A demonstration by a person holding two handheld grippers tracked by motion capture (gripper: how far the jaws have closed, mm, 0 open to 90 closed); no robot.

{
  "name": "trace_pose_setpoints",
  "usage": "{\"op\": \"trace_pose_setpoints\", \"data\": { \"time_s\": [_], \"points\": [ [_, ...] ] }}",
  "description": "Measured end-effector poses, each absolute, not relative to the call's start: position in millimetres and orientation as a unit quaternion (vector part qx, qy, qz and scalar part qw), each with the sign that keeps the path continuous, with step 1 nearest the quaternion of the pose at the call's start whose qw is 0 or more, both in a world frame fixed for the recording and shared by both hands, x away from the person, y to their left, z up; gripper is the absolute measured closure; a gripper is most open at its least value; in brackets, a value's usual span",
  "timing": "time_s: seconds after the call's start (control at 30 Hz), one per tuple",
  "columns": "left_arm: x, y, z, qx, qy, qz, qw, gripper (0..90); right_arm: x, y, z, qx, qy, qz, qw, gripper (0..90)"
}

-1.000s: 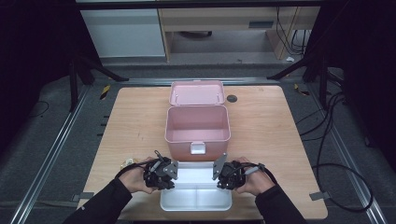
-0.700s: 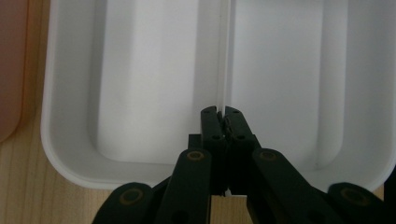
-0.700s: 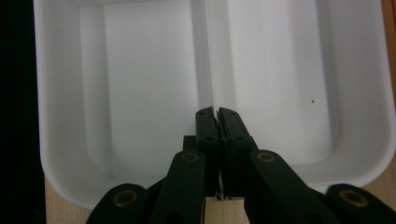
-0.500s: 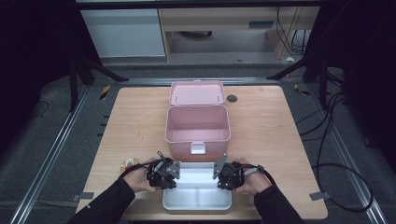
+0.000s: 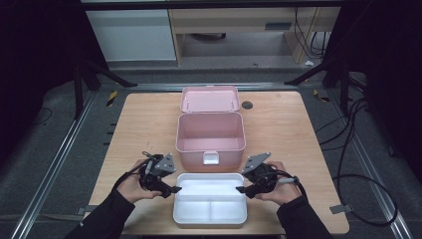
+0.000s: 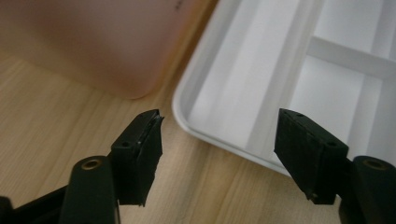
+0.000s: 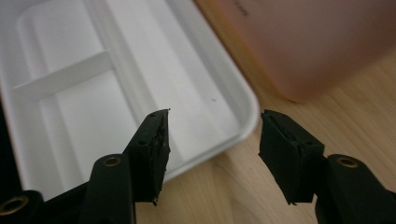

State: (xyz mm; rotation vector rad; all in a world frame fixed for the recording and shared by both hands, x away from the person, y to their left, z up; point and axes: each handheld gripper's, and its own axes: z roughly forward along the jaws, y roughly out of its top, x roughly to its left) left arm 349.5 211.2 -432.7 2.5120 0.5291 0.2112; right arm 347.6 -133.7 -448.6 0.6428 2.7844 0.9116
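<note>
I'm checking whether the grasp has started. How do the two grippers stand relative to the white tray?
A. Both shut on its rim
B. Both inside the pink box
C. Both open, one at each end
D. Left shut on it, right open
C: the left gripper and the right gripper sit at opposite ends of the white tray, and each gripper view shows the jaws apart, straddling its rim.

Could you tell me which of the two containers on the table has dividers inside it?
The white tray nearest the person, between the two grippers, has dividers splitting it into compartments. The pink box behind it, with its lid open, is a single undivided space.
</note>
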Motion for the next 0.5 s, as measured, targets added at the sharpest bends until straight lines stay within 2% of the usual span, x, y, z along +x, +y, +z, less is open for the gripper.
{"op": "trace_pose_setpoints", "data": {
  "time_s": [0.1,0.3,0.5],
  "points": [
    [350,224,-431,0.922,0.238,0.089,0.292,25.9,353,-147,-446,0.256,0.909,0.315,0.095,41.6],
    [352,253,-433,0.894,0.318,0.127,0.287,21.1,363,-169,-445,0.328,0.877,0.322,0.141,40.0],
    [356,283,-439,0.876,0.371,0.138,0.275,17.9,371,-193,-448,0.379,0.852,0.305,0.192,30.7]
  ]
}}
